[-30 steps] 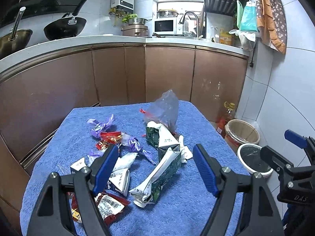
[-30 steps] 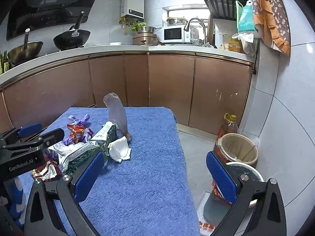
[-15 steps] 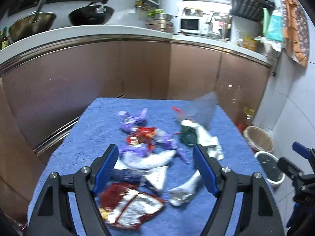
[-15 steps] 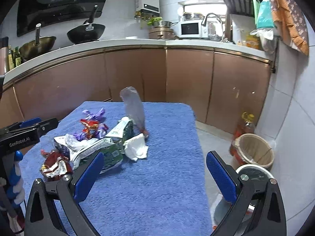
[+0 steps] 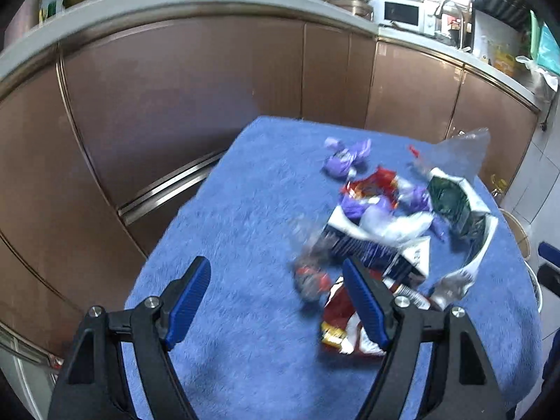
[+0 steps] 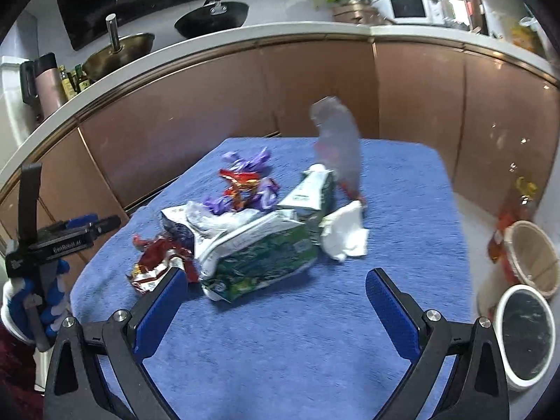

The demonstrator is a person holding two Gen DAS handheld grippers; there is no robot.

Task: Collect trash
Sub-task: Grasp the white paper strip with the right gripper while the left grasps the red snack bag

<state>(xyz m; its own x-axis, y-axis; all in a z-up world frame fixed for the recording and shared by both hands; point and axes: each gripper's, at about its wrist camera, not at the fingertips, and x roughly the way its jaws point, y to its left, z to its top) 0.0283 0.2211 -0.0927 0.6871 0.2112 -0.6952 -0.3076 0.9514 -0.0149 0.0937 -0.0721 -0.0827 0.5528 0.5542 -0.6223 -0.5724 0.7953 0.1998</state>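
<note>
A heap of trash lies on a blue towel-covered table: a green and white carton, a red foil wrapper, purple wrappers, a crumpled white tissue and a clear plastic bag standing up. In the left wrist view the same heap sits to the right, with the red wrapper partly behind the right finger. My left gripper is open over bare towel, left of the heap. Open too, my right gripper hangs just in front of the carton, holding nothing.
Two bins stand on the floor to the right of the table: a wicker basket and a white bin with a dark inside. Brown kitchen cabinets curve behind the table. A gloved hand holds the left gripper at far left.
The left gripper has swung left, so the heap now lies to its right. The right gripper has moved in closer to the heap. Both stayed open.
</note>
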